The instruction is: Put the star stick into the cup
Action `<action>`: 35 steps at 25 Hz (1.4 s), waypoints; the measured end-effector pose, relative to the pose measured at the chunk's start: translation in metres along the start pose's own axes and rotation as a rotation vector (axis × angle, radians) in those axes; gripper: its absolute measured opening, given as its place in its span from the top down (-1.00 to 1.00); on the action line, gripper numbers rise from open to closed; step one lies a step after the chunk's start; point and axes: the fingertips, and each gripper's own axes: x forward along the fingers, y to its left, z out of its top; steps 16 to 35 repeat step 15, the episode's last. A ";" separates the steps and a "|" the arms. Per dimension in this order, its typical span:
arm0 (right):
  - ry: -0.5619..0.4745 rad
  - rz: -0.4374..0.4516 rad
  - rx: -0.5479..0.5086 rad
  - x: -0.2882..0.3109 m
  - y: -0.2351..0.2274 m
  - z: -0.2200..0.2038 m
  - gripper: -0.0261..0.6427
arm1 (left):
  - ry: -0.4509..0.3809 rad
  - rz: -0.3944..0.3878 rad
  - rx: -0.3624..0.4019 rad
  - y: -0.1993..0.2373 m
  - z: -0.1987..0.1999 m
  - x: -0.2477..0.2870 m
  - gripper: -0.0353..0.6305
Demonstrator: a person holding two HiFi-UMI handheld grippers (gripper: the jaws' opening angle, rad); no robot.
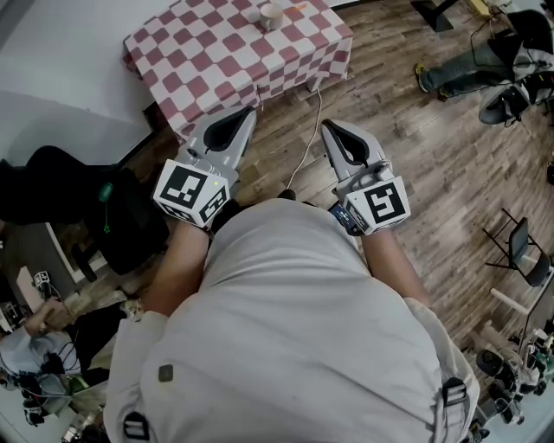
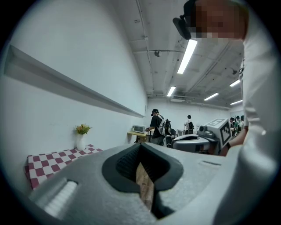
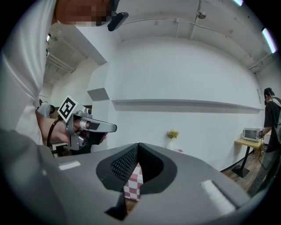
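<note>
1. The person is standing on the wooden floor [image 1: 433, 156], short of the desk [image 1: 216, 52], which is carrying a red-and-white checked cloth.
2. The left gripper [image 1: 250, 112] is pointing toward the desk's near edge. Its jaws are meeting at the tips and gripping nothing, and only floor is showing through the gap behind the tips.
3. The right gripper [image 1: 328, 126] is hovering roughly level with it, near the desk's near right corner. Its jaws are likewise pressing together and carrying nothing.
4. The two grippers are sitting side by side, apart from each other.
5. The cup [image 1: 271, 15] is standing upright on the desk toward its far edge, well apart from both grippers.
6. A small orange item [image 1: 299, 8] is lying on the cloth just beside the cup, on the person's right of it. It is too small to confirm as the star stick.
7. A vase of flowers [image 2: 81, 140] is standing on the desk against the white wall.
8. A pale cable [image 1: 313, 121] is trailing over the floor between the grippers.
</note>
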 end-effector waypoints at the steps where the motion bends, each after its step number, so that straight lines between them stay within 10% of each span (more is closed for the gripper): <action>1: -0.001 0.000 -0.002 0.000 0.000 0.001 0.89 | -0.001 0.000 -0.001 0.000 0.000 0.000 0.88; 35: 0.001 -0.010 0.008 -0.004 -0.011 0.001 0.89 | 0.007 -0.020 -0.003 -0.006 0.001 0.015 0.88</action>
